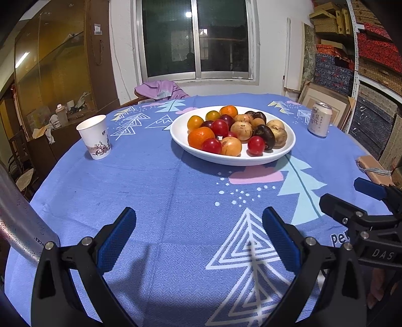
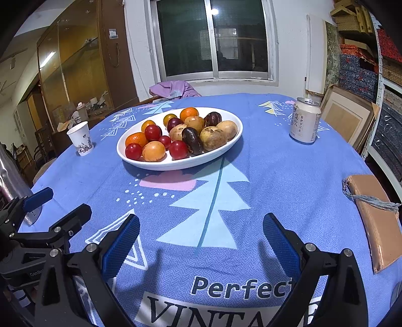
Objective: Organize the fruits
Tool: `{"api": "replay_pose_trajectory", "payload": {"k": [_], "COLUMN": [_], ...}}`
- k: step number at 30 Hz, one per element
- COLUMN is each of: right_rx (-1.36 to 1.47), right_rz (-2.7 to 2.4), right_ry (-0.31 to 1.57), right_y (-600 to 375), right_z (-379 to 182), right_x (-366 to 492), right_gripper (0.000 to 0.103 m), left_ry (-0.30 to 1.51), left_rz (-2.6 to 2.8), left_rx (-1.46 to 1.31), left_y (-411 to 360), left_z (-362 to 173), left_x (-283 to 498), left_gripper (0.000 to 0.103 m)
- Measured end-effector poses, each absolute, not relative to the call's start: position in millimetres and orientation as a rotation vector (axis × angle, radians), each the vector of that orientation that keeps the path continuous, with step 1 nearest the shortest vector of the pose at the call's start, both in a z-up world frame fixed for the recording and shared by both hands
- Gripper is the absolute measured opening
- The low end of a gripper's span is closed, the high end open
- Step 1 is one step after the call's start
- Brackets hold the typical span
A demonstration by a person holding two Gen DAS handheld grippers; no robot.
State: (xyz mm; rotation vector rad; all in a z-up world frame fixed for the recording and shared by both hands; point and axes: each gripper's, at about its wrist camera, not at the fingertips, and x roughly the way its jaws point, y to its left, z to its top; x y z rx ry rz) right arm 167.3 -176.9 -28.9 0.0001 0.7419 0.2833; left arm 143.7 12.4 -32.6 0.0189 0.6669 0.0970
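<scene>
Fruits [image 1: 233, 130] heaped on oval plate [image 1: 181, 140], broadside.

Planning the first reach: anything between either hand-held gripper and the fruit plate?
Nothing visible. Only bare tablecloth lies between the open left hand-held gripper, the open right hand-held gripper and the plate. Cup and can stand off to the sides.

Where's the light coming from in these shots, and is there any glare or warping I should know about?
Left wrist view: a lamp reflects as a bright spot in the window; the plate casts its shadow toward the camera, so light is overhead and behind it. Right wrist view: the same glare on the glass, finger shadows on the cloth; fisheye bends the table edge and darkens the corners in both.
</scene>
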Motion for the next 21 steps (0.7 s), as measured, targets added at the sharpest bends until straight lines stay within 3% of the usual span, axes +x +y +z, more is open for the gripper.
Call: {"api": "replay_pose_trajectory", "payload": {"k": [21], "right_rx": [0.004], "right_rz": [0.279], "right_ry": [0.741], "right_y": [-178.2], "right_z": [-28.7], "right_x": [167.6], "right_gripper": [0.099], "left_ry": [0.676], "left_rz": [0.086], "left_rx": [0.021], "left_y": [10.3], "left_z": [-33.7], "left_x": [143.8], "left_gripper": [0.099]}}
